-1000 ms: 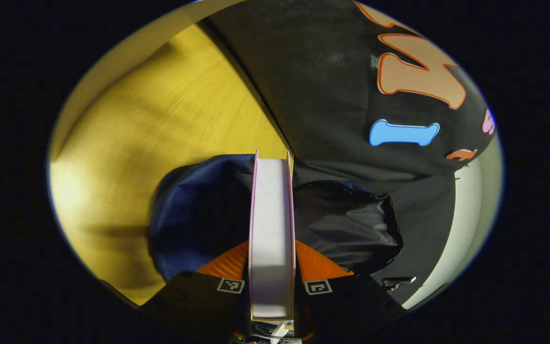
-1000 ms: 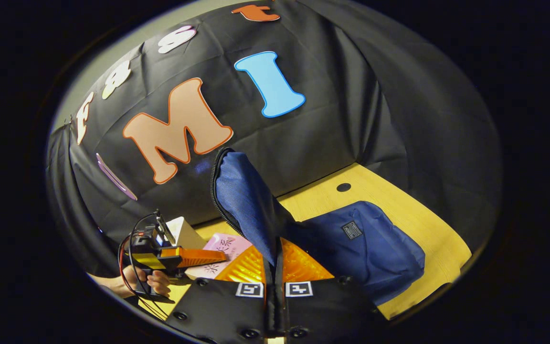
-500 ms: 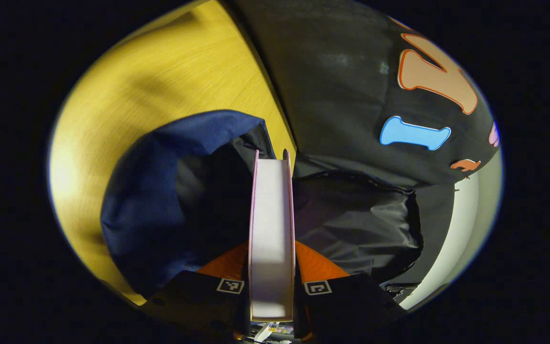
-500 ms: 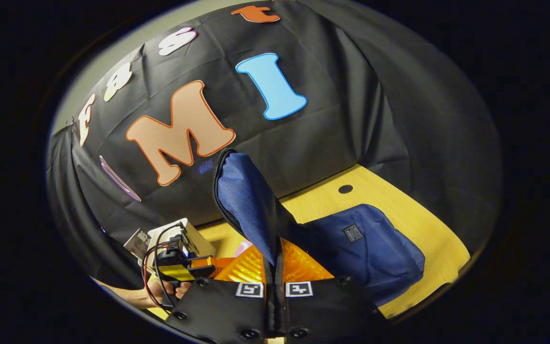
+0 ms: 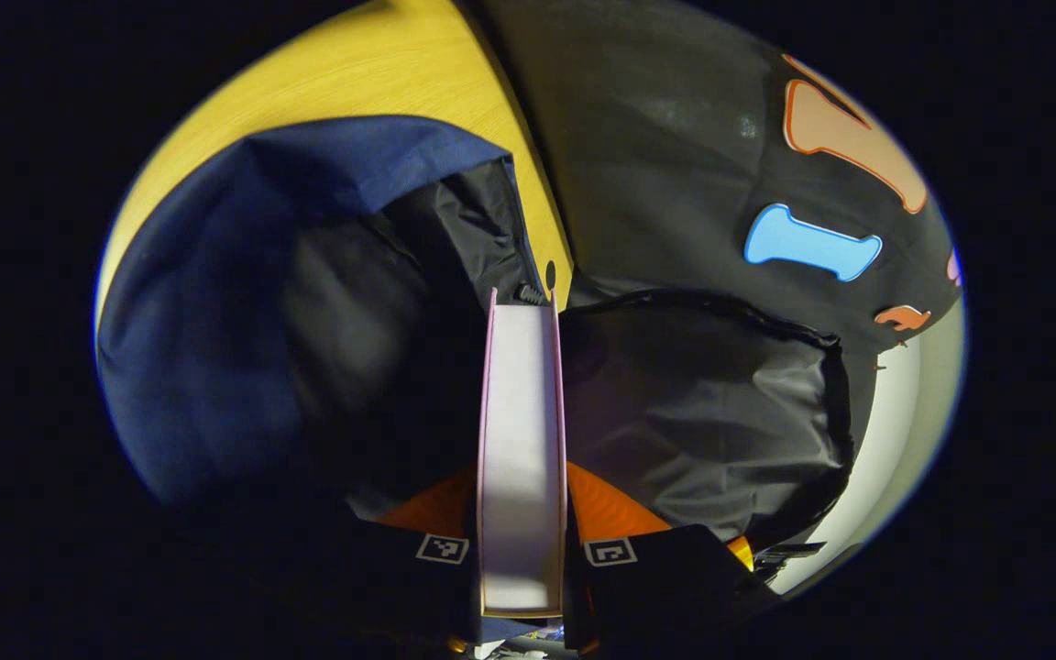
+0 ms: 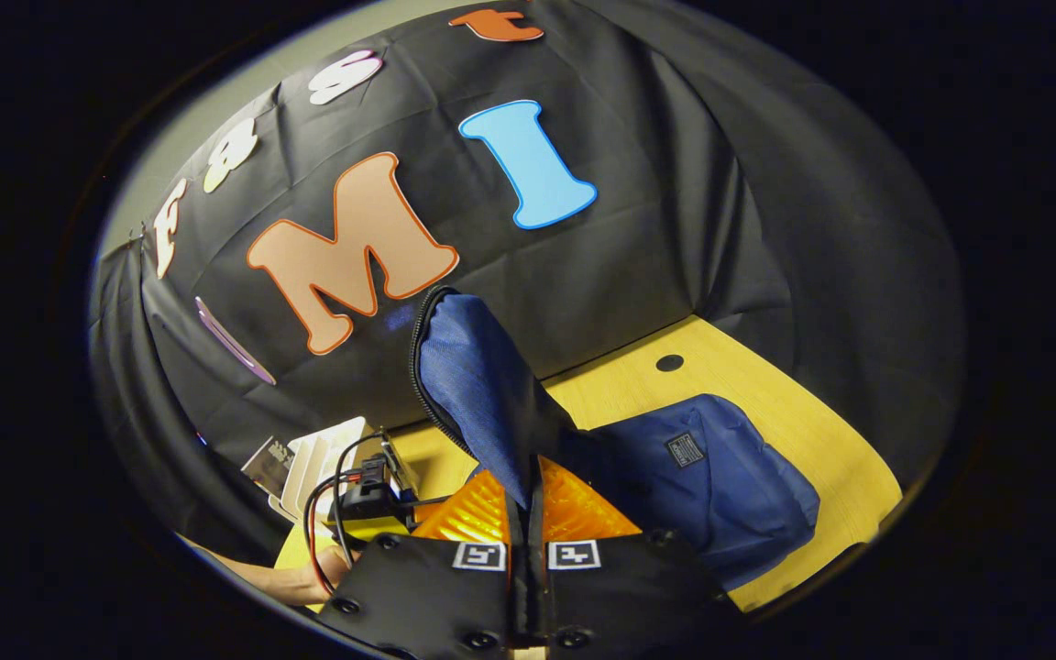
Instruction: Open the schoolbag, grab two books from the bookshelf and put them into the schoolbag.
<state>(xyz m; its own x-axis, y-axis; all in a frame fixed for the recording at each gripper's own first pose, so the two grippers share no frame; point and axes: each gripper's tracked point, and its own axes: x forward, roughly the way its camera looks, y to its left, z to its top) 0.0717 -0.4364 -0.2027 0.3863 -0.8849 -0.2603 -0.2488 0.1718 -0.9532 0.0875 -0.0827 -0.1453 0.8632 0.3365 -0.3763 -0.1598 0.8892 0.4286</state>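
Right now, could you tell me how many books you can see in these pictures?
1: a book held edge-on between the left gripper's fingers, at the open schoolbag's mouth. Others may be hidden in the white bookshelf.

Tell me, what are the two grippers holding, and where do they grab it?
The left gripper holds a book by its near end. The right gripper pinches the schoolbag by its raised flap.

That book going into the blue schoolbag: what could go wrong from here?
Two things, I think. The book is pinched edge-on in the left gripper, and its front corner is close to the zipper edge of the opening, so it might catch there. The right gripper holds the schoolbag's flap up by a thin fold of cloth; if that slips, the flap could drop over the opening of the schoolbag.
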